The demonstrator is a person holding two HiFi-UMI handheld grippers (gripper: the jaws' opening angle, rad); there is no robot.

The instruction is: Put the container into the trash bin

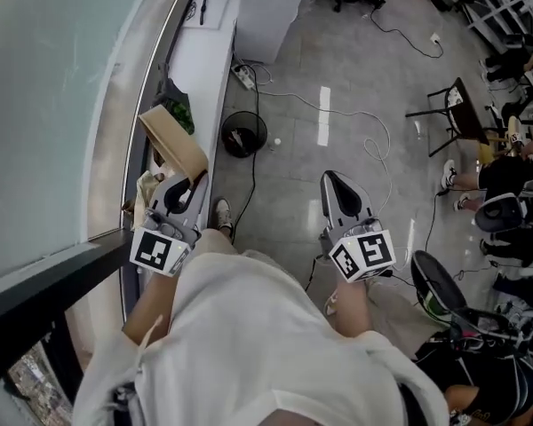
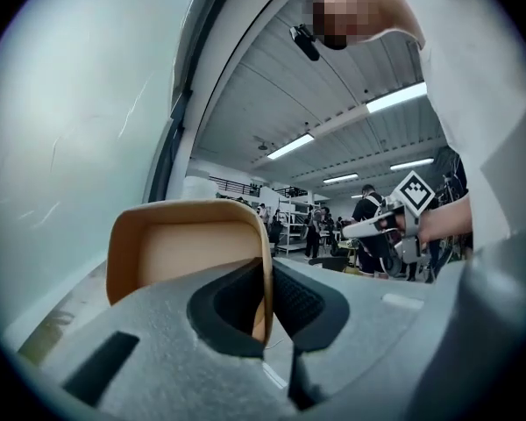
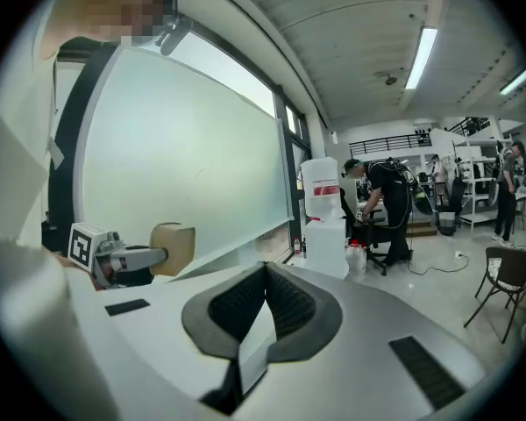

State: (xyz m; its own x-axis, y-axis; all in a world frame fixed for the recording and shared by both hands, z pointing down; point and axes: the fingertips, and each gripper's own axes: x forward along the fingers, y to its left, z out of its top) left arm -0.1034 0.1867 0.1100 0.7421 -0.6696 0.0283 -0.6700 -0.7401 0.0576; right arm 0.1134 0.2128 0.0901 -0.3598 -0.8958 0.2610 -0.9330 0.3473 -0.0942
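A brown paper container [image 1: 173, 140] is held up beside the window, and my left gripper [image 1: 190, 187] is shut on its rim. In the left gripper view the container [image 2: 180, 244] stands just ahead, its edge pinched between the pads [image 2: 265, 298]. A round black trash bin [image 1: 242, 134] stands on the floor ahead, against the white ledge [image 1: 204, 51]. My right gripper [image 1: 334, 179] hangs over the floor to the right, shut with nothing held [image 3: 263, 268]. The right gripper view also shows the left gripper [image 3: 114, 257] with the container [image 3: 172, 248].
Cables and a power strip [image 1: 244, 78] lie on the floor beyond the bin. A white water dispenser [image 3: 324, 217] stands further on. A dark chair [image 1: 453, 109] and seated people [image 1: 506, 180] are at the right. The glass window [image 1: 53, 105] runs along the left.
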